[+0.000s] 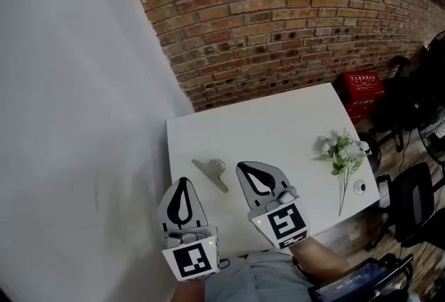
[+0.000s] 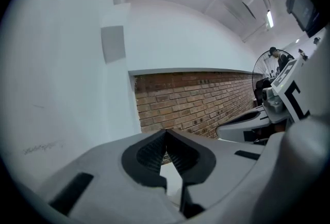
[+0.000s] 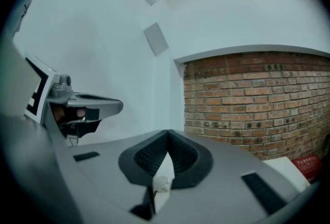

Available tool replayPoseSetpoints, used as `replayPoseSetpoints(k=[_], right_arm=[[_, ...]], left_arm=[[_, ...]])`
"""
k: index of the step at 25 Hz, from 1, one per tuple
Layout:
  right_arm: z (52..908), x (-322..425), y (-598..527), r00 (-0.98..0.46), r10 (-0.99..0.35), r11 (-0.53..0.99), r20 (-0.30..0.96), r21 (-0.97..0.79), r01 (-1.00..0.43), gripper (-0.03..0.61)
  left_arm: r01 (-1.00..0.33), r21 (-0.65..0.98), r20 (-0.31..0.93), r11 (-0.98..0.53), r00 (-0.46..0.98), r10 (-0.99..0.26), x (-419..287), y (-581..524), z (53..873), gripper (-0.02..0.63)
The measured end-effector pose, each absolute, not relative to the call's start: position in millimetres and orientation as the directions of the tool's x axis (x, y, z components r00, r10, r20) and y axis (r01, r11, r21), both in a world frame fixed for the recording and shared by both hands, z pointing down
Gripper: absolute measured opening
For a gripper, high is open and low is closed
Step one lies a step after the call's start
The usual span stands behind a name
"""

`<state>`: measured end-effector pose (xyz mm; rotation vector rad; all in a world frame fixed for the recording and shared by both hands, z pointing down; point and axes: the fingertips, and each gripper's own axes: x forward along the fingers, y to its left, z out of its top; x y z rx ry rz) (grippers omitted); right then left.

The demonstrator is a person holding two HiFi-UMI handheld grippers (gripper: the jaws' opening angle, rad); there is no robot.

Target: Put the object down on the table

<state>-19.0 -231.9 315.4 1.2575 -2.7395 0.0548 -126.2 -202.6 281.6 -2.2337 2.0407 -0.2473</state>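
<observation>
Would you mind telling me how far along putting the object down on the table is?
Done, apparently: the grey object lies on the white table, free of both grippers. In hand: nothing; the left gripper and right gripper are shut and empty. Left: nothing visible; the flowers lie off to the side.

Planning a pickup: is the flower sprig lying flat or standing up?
Lying flat: the flower sprig stretches along the white table, blossoms toward the wall, stem toward the near edge.

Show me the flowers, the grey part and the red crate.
flowers (image 1: pixel 342 149), head view, on the white blooms.
grey part (image 1: pixel 212 170), head view, on its wider end.
red crate (image 1: pixel 361 87), head view, on its front side.
</observation>
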Motion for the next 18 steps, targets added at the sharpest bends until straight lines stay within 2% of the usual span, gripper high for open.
replayPoseSetpoints(k=[18], right_arm=[[306, -13, -219, -0.646, -0.756, 0.652, 0.104, 0.026, -0.758, 0.005]], left_arm=[[-0.973, -0.206, 0.028, -0.107, 0.103, -0.994, -116, -189, 273, 0.009]])
